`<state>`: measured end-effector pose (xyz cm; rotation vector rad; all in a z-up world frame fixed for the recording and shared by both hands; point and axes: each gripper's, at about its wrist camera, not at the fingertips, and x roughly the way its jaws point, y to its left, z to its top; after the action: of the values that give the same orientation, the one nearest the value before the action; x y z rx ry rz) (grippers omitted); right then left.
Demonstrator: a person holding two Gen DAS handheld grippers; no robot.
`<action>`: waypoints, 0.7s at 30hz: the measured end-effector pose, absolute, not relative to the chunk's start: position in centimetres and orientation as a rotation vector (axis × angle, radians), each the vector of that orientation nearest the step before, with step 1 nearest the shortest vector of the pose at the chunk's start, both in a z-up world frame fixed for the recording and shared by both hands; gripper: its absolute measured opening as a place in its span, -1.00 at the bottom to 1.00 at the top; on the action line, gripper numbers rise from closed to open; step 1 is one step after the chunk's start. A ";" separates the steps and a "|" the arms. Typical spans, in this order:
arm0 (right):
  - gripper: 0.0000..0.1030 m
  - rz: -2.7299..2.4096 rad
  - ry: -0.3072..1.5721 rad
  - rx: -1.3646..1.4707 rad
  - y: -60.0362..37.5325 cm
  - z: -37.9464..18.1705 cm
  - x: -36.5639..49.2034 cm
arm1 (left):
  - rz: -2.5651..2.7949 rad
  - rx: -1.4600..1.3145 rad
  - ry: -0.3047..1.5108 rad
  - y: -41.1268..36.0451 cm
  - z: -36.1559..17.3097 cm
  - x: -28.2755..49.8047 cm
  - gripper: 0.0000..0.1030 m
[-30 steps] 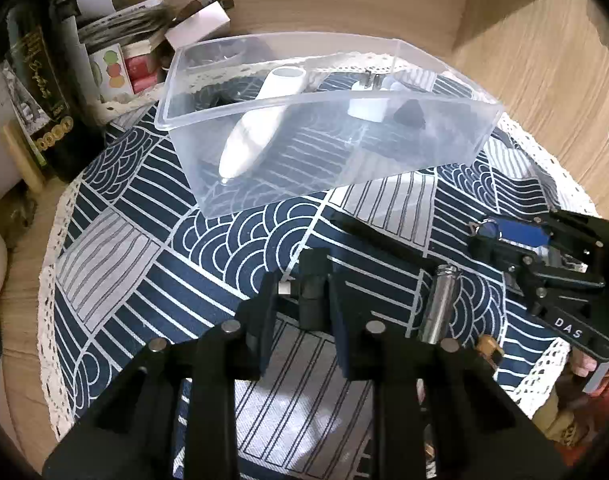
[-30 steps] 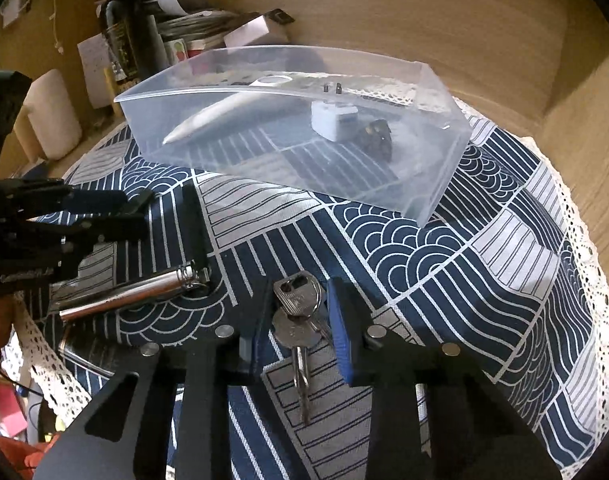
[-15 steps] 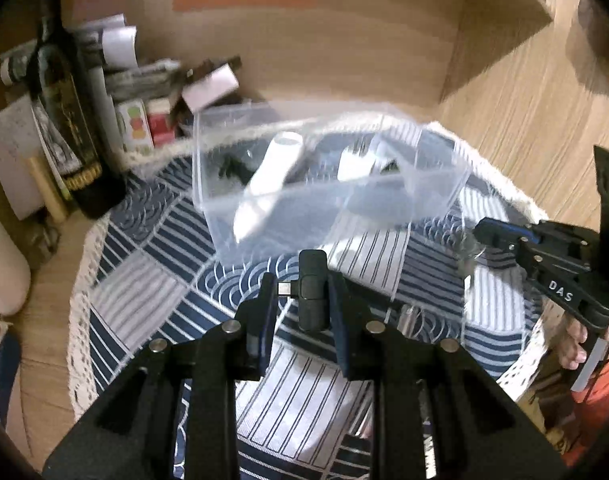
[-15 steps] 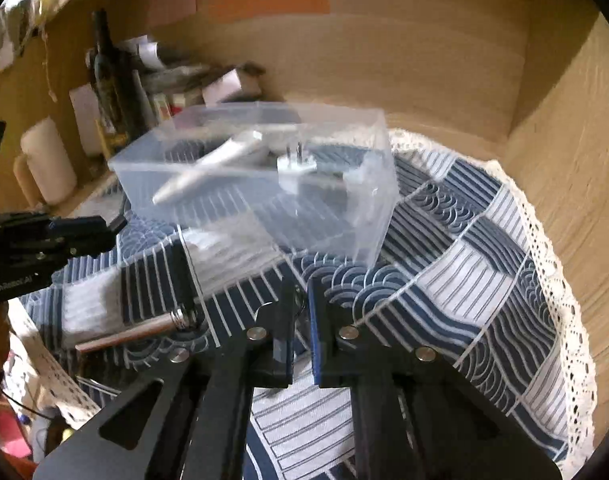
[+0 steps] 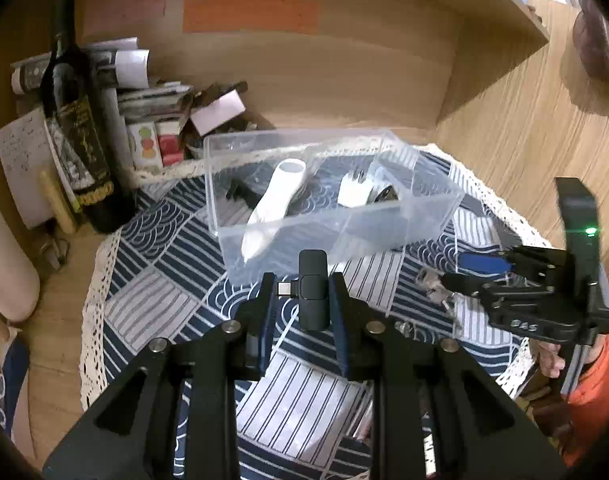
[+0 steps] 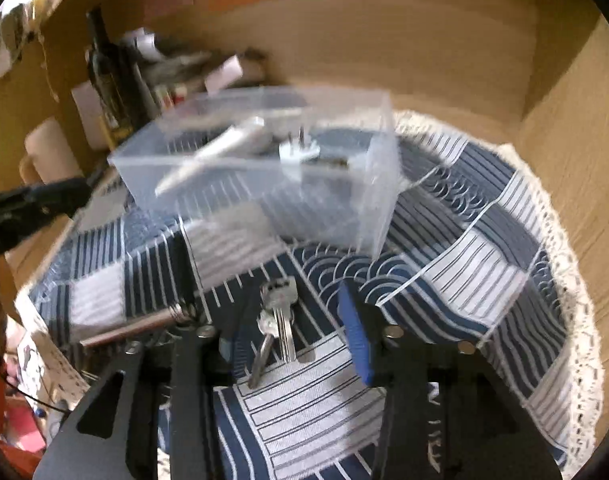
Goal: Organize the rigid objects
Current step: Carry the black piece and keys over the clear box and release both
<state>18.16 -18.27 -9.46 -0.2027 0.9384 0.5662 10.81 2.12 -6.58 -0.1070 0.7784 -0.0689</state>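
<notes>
My left gripper (image 5: pixel 302 300) is shut on a small black adapter with a metal plug (image 5: pixel 313 290) and holds it above the cloth, in front of the clear plastic box (image 5: pixel 432 216). The box holds a white handle-shaped device (image 5: pixel 276 196), a white plug (image 5: pixel 354 194) and a small dark piece. My right gripper (image 6: pixel 296 320) is open, its jaws either side of a bunch of silver keys (image 6: pixel 278 320) lying on the cloth. It also shows at the right of the left wrist view (image 5: pixel 456 276). A metal cylinder (image 6: pixel 132 326) lies left of the keys.
A round blue and white patterned cloth (image 5: pixel 152 292) covers the wooden table. A dark wine bottle (image 5: pixel 78 128), papers and small boxes (image 5: pixel 156 140) stand at the back left. Wooden walls close the back and right. A white roll (image 5: pixel 4 272) sits at the far left.
My left gripper has lifted the black adapter off the cloth and pulled back. My right gripper shut half a second ago and now stands open over the keys.
</notes>
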 end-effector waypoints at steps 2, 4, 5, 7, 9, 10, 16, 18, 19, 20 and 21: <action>-0.26 0.587 0.980 -0.237 -17.3 -10.7 18.5 | -0.064 -0.110 0.790 2.3 -7.0 10.7 -0.52; -0.26 0.589 0.984 -0.284 -16.5 -11.7 18.3 | -0.062 -0.116 0.800 2.6 -7.4 10.7 -0.52; -0.32 0.586 0.976 -0.307 -16.2 -11.7 18.1 | -0.058 -0.120 0.802 2.8 -7.5 10.7 -0.52; -0.57 0.602 0.975 -0.311 -16.1 -11.5 17.8 | -0.056 -0.130 0.803 3.2 -7.6 10.7 -0.52; -0.57 0.590 0.961 -0.318 -16.0 -11.5 17.4 | -0.056 -0.140 0.801 3.3 -7.6 10.8 -0.52; -0.58 0.579 0.951 -0.319 -16.0 -11.5 17.1 | -0.056 -0.144 0.797 3.4 -7.5 10.9 -0.52; -0.87 0.568 0.905 -0.281 -16.5 -10.0 16.3 | -0.054 -0.149 0.771 3.5 -6.7 11.0 -0.52; -0.87 0.562 0.896 -0.286 -16.4 -9.9 16.0 | -0.054 -0.148 0.759 3.5 -6.3 11.1 -0.52; -0.87 0.562 0.891 -0.289 -16.5 -9.9 16.2 | -0.052 -0.147 0.753 3.5 -6.1 11.1 -0.52; -0.88 0.561 0.885 -0.288 -16.4 -9.9 16.0 | -0.052 -0.147 0.747 3.5 -5.9 11.1 -0.52; -0.88 0.563 0.881 -0.285 -16.3 -9.8 15.9 | -0.052 -0.148 0.743 3.5 -5.8 11.2 -0.52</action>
<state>15.95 -16.30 -9.79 -0.2849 0.8809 0.5627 11.16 3.53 -5.82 -0.1485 0.7433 -0.0518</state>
